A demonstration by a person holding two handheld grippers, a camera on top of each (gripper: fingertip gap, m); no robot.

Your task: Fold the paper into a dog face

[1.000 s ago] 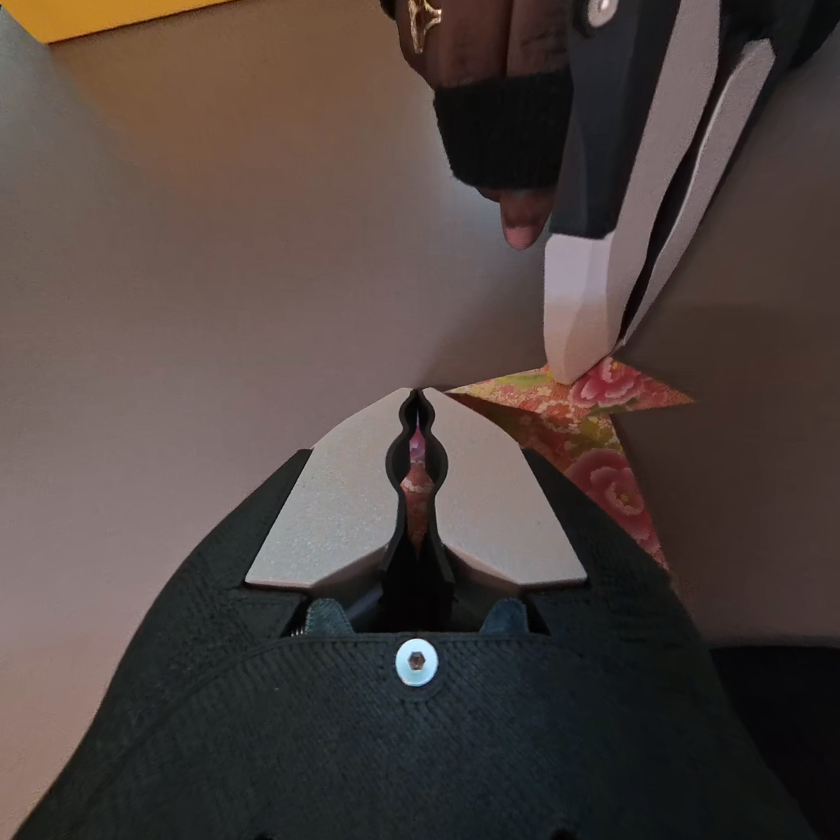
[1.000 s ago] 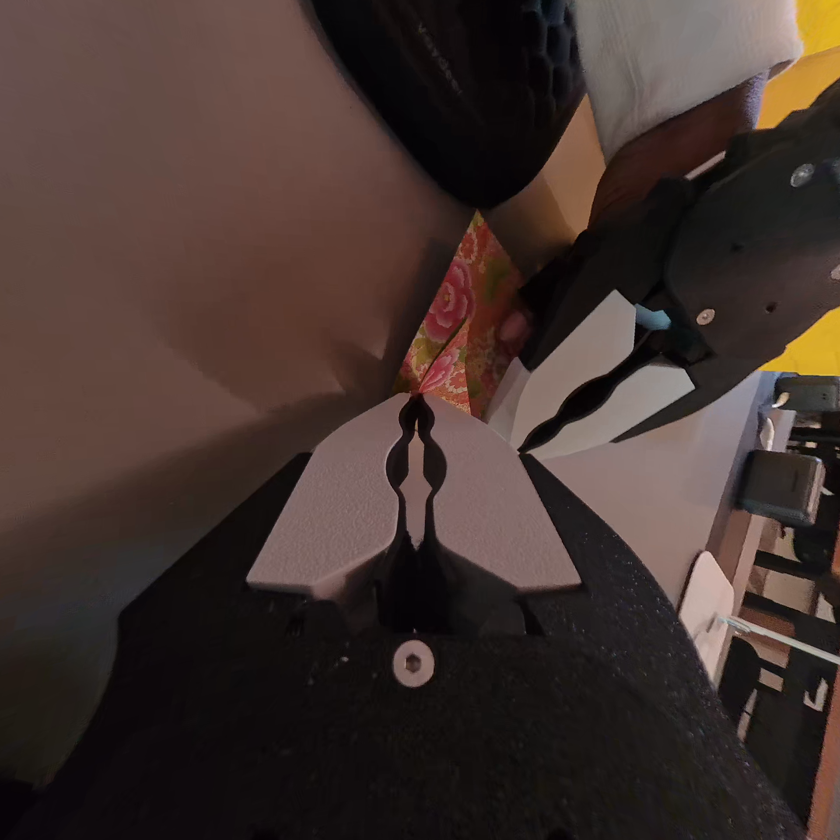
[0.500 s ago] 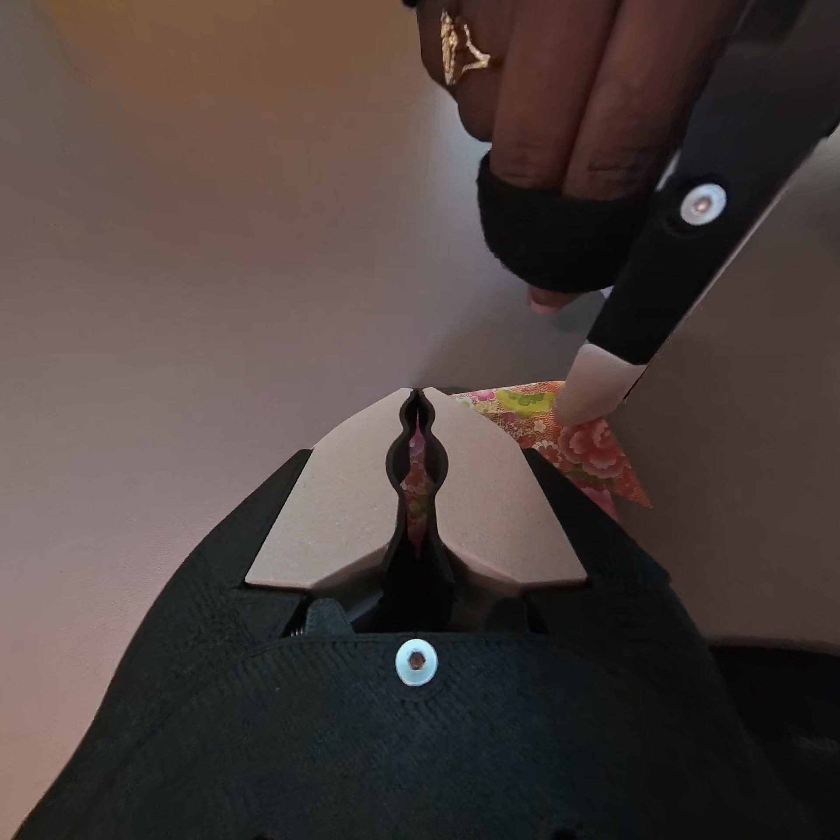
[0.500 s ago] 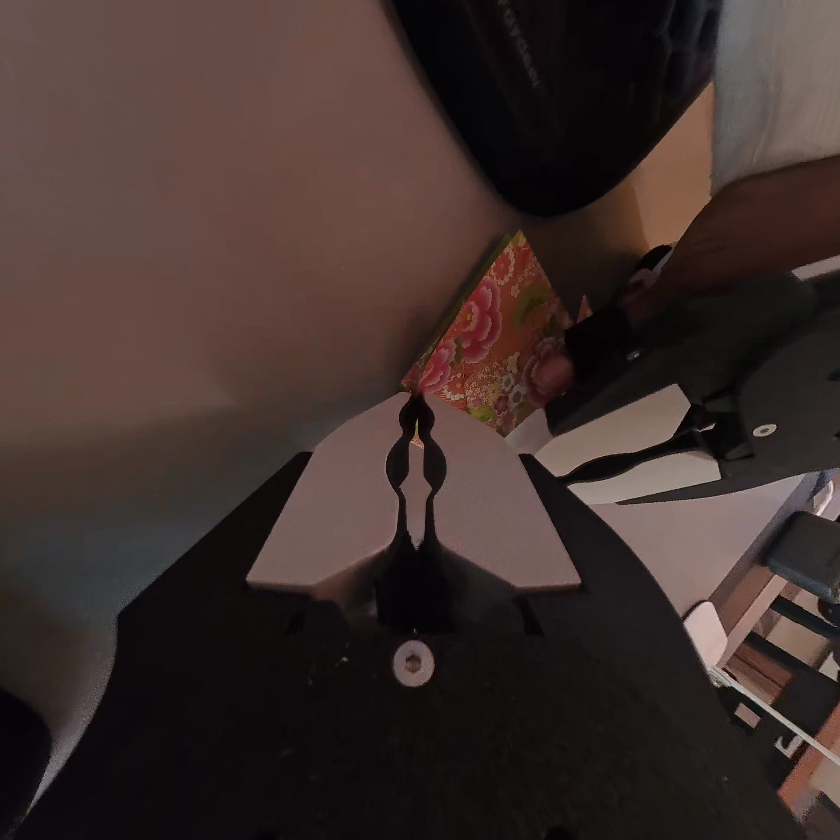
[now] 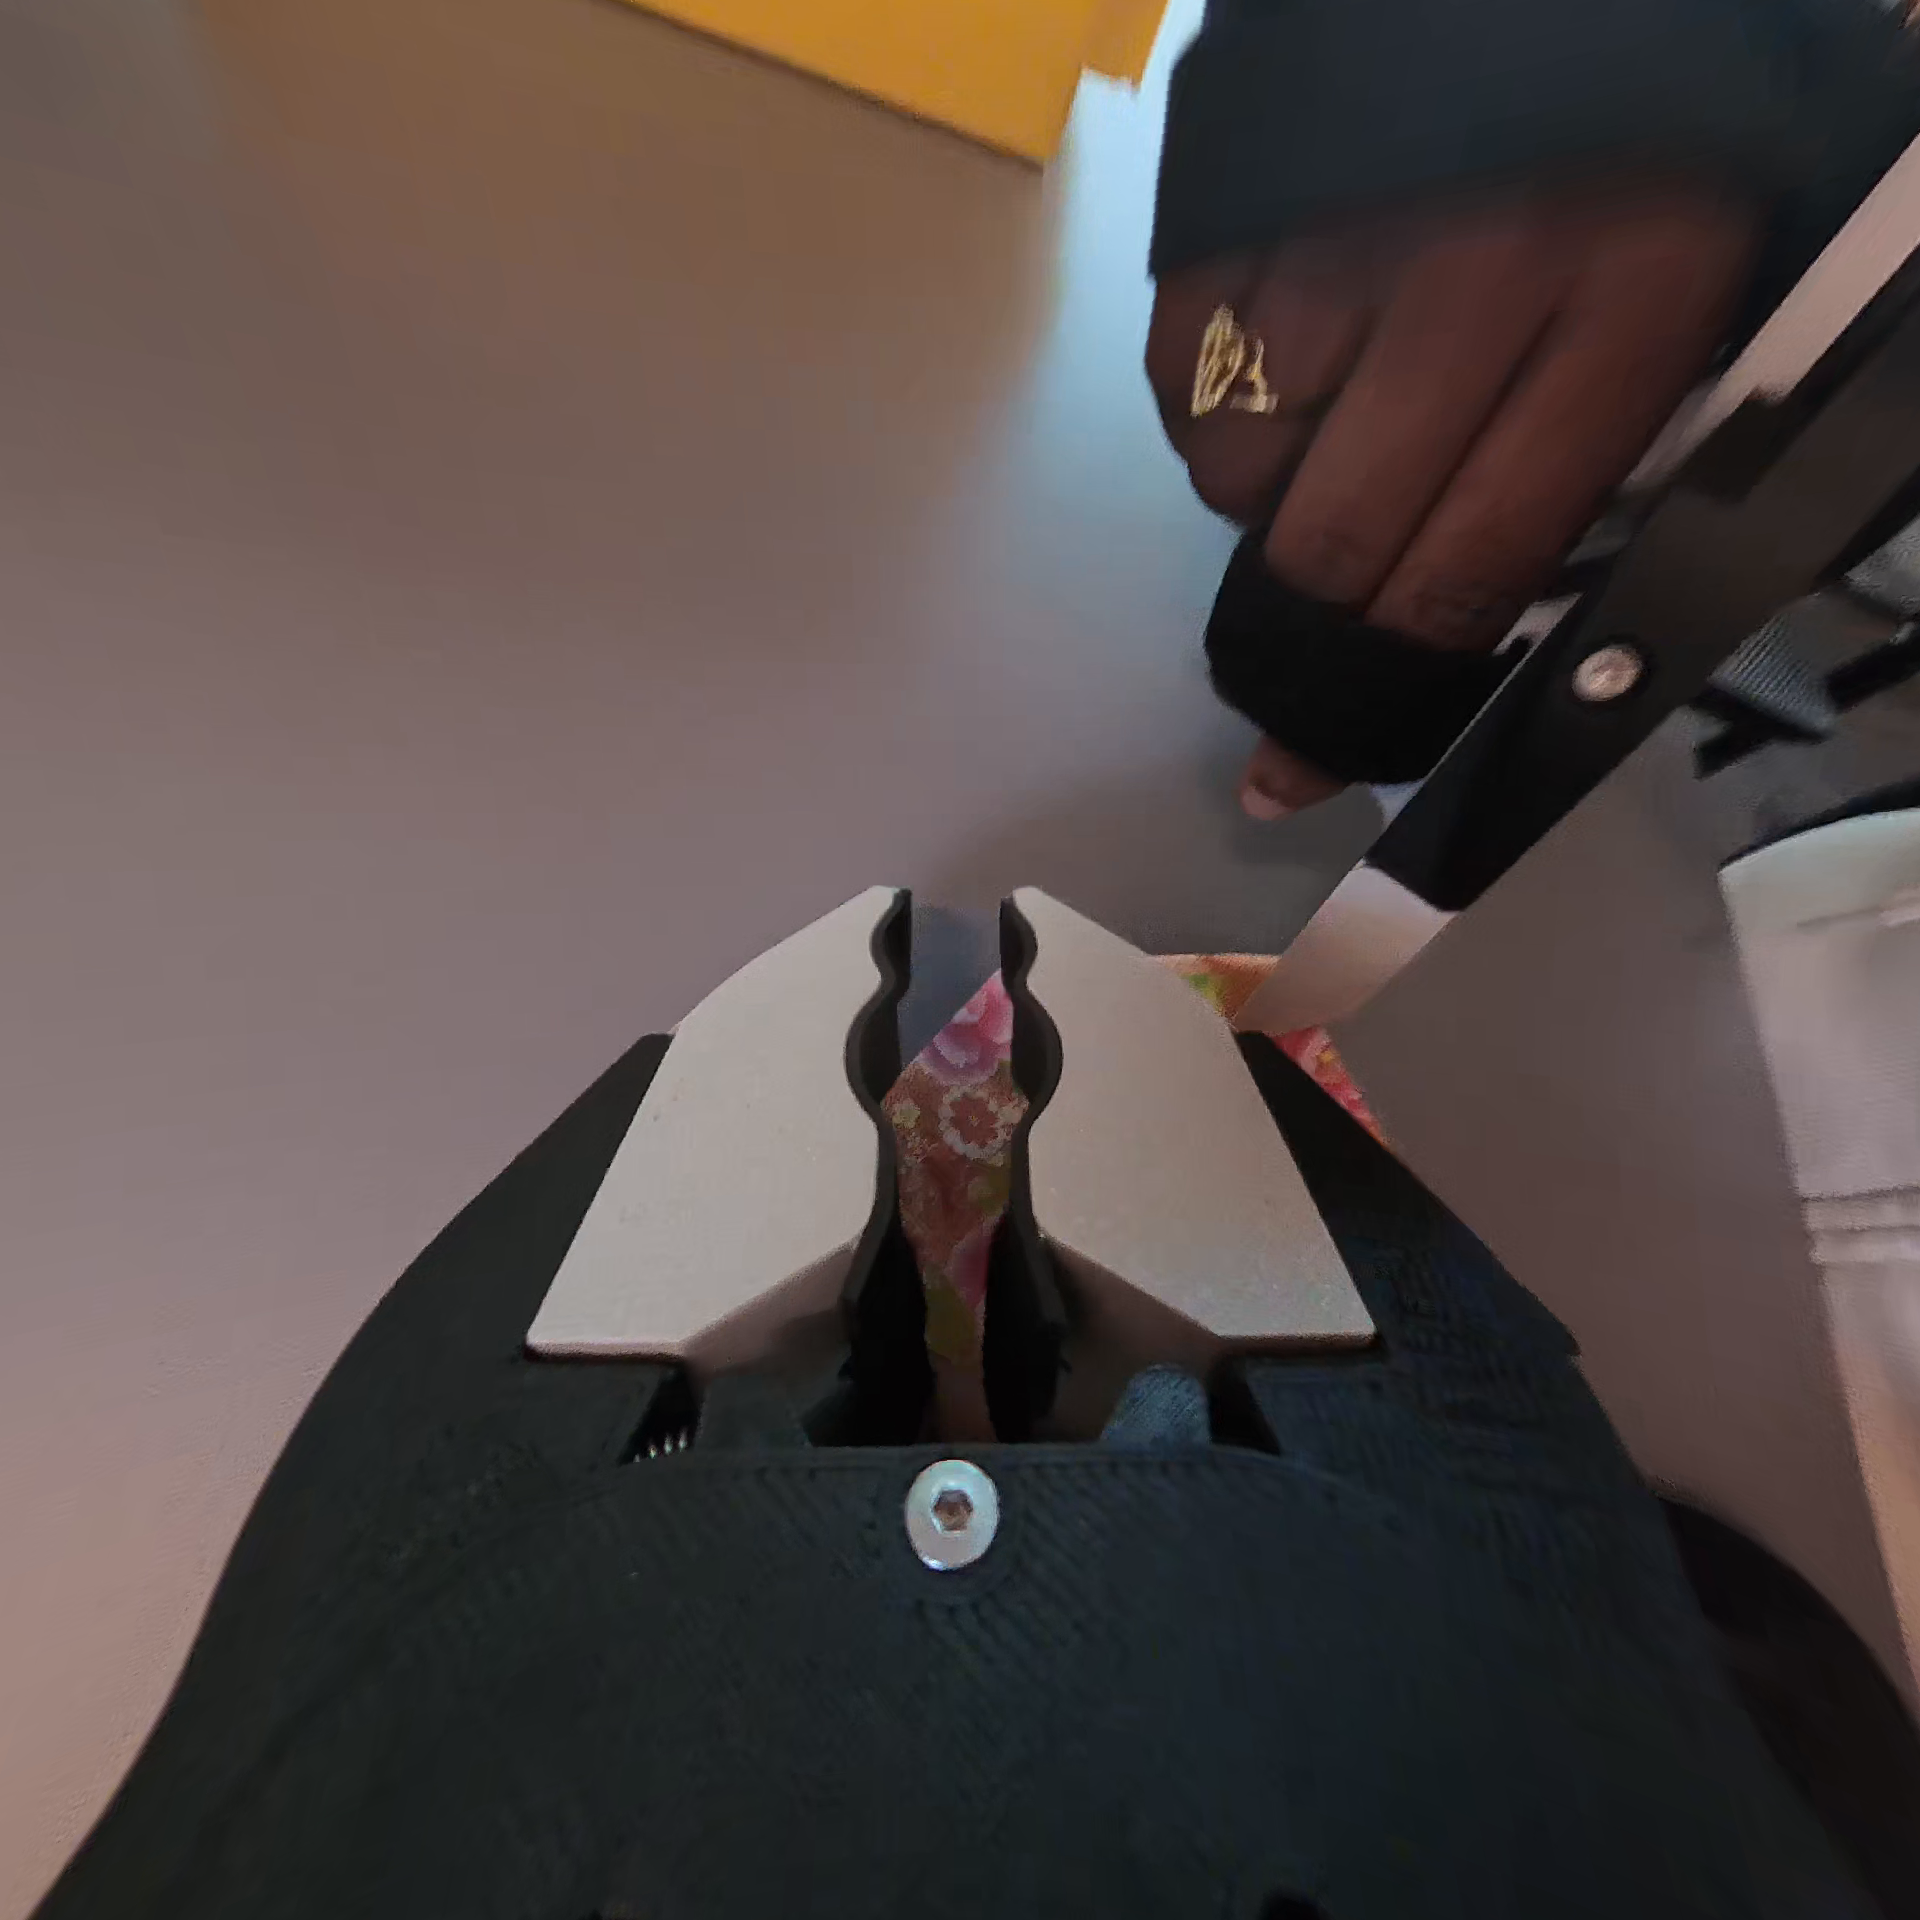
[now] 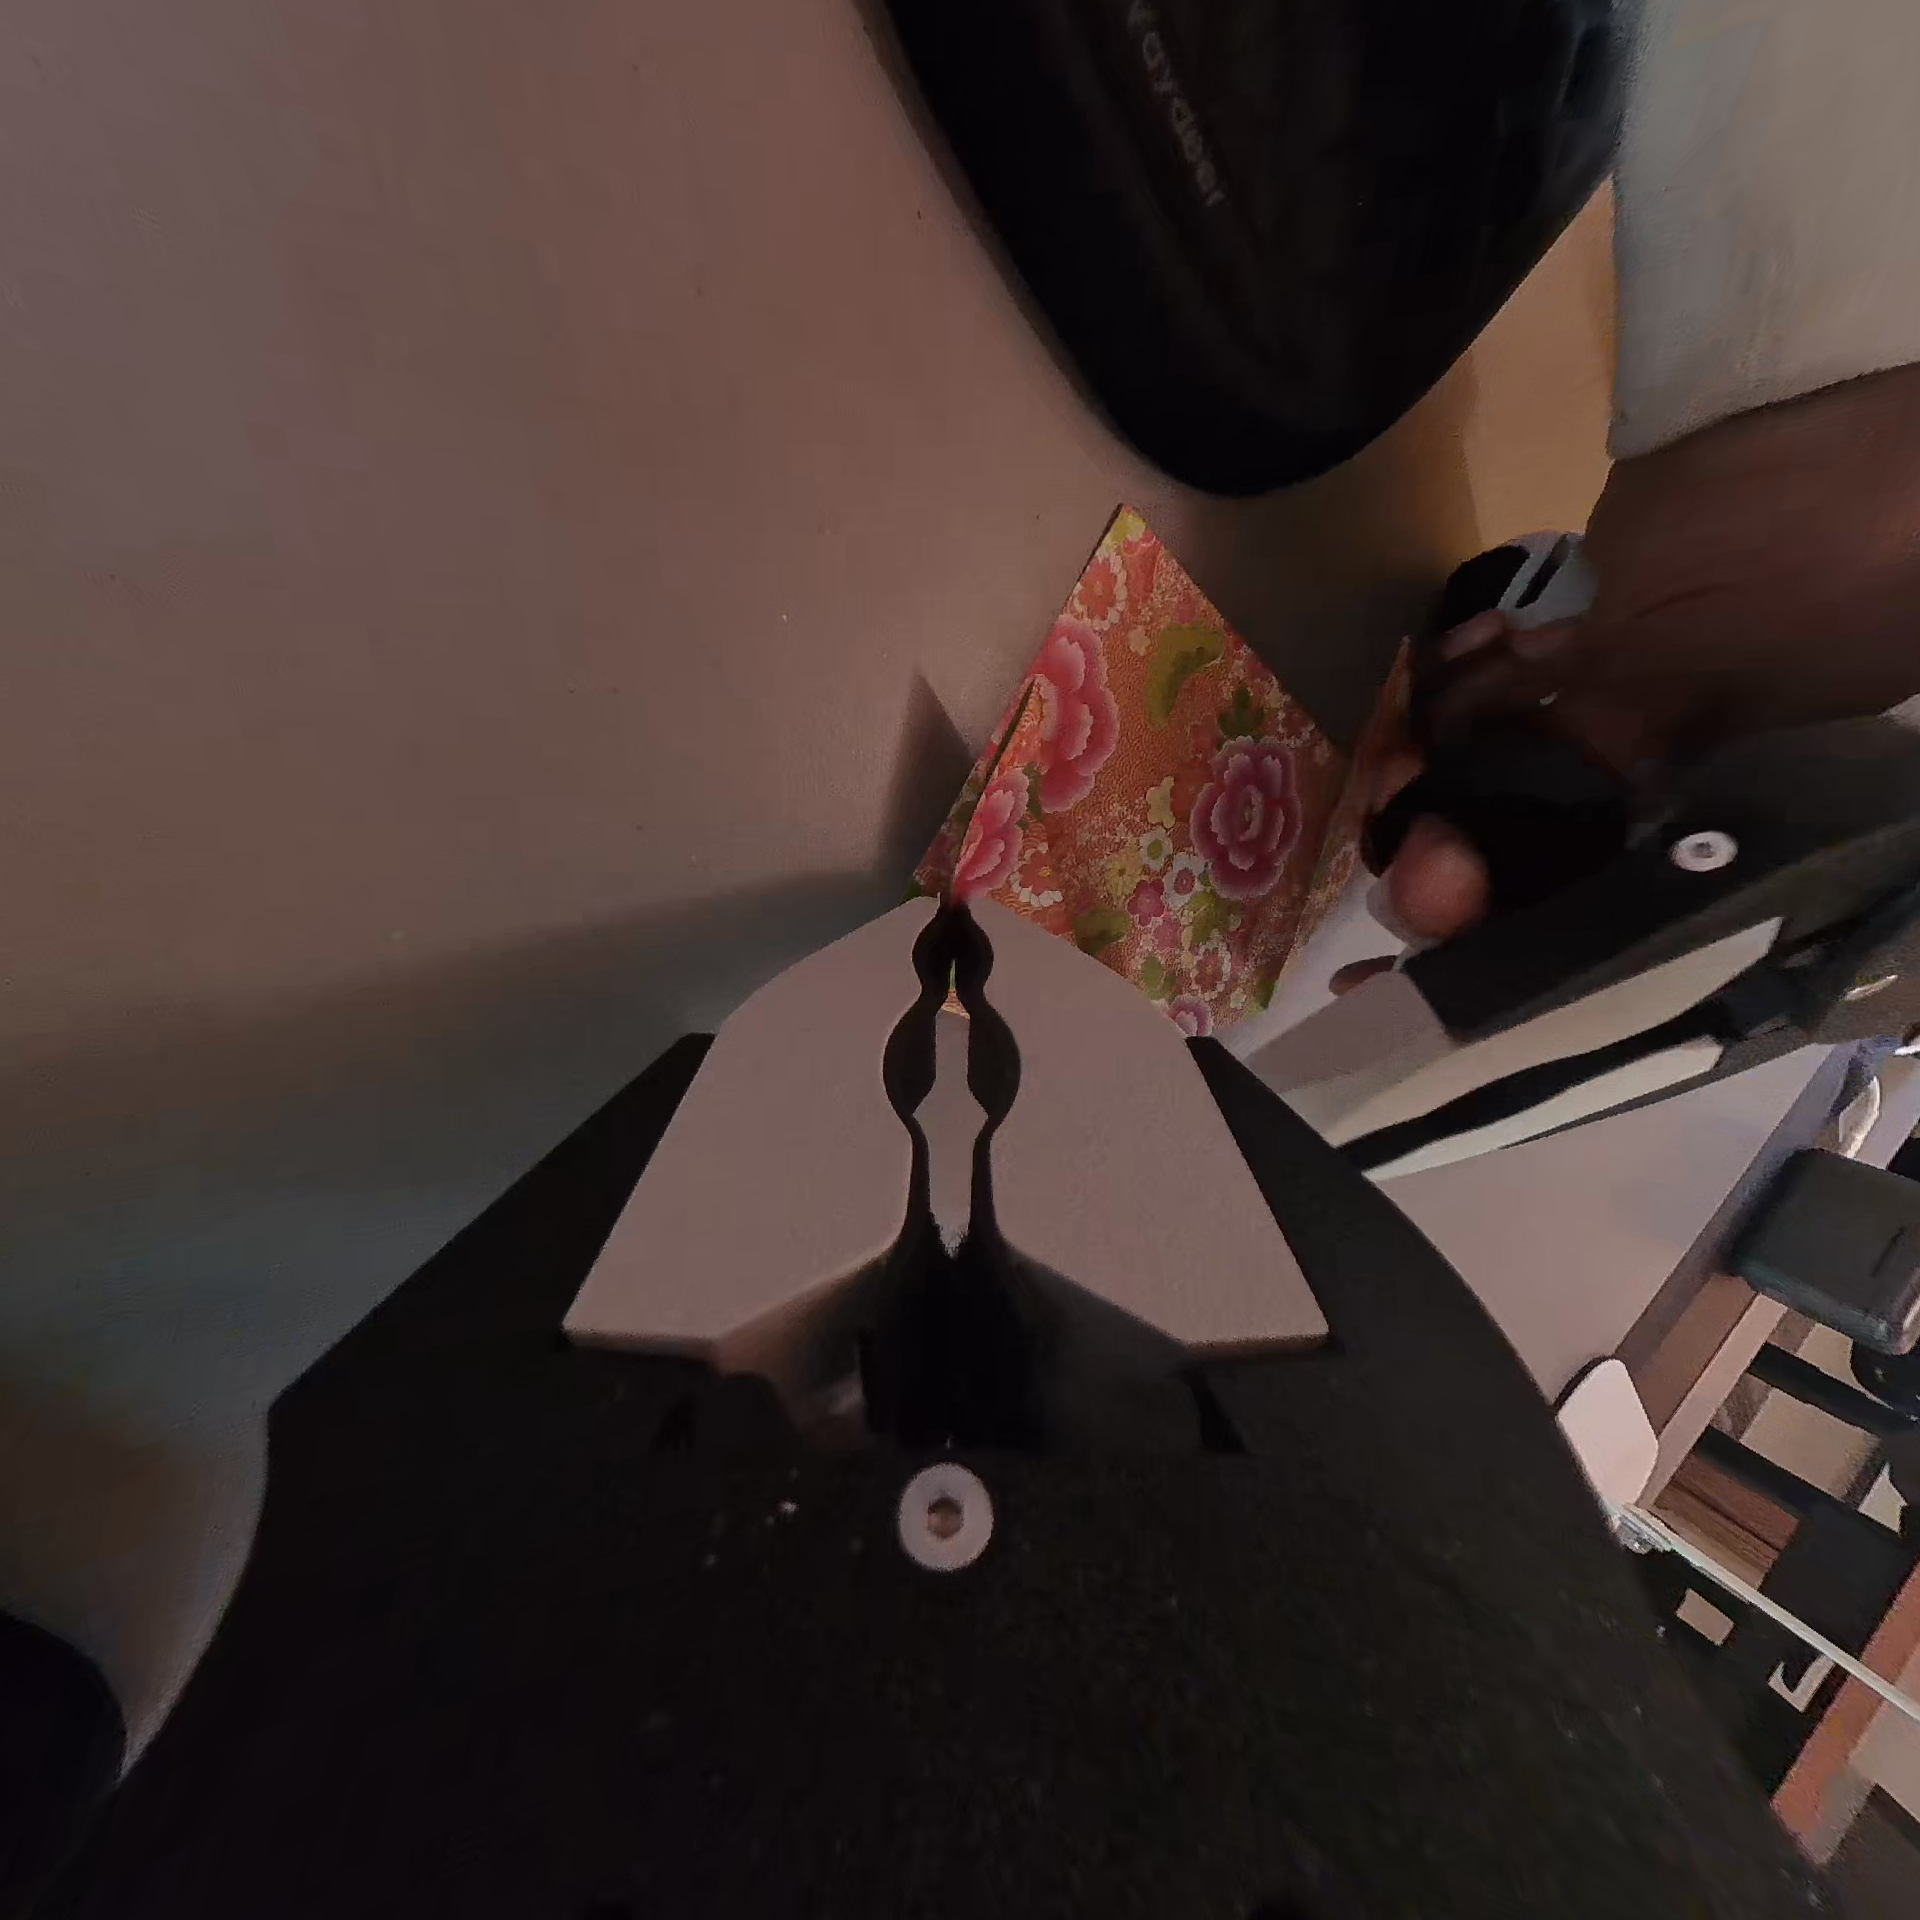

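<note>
**Left jaws parted, right pinching paper corner**

Left gripper (image 5: 954,914): jaws parted with a narrow gap, floral paper (image 6: 1153,800) visible in the gap; can't tell whether either finger touches it. Right gripper (image 6: 954,914): tips clenched on a raised corner flap of the paper. The folded paper lies on the grey table (image 5: 468,520), between the two grippers. In the left wrist view, the right gripper's tip rests on the paper's edge. A hand (image 5: 1382,436) with a gold ring (image 5: 1231,364) holds that gripper.
</note>
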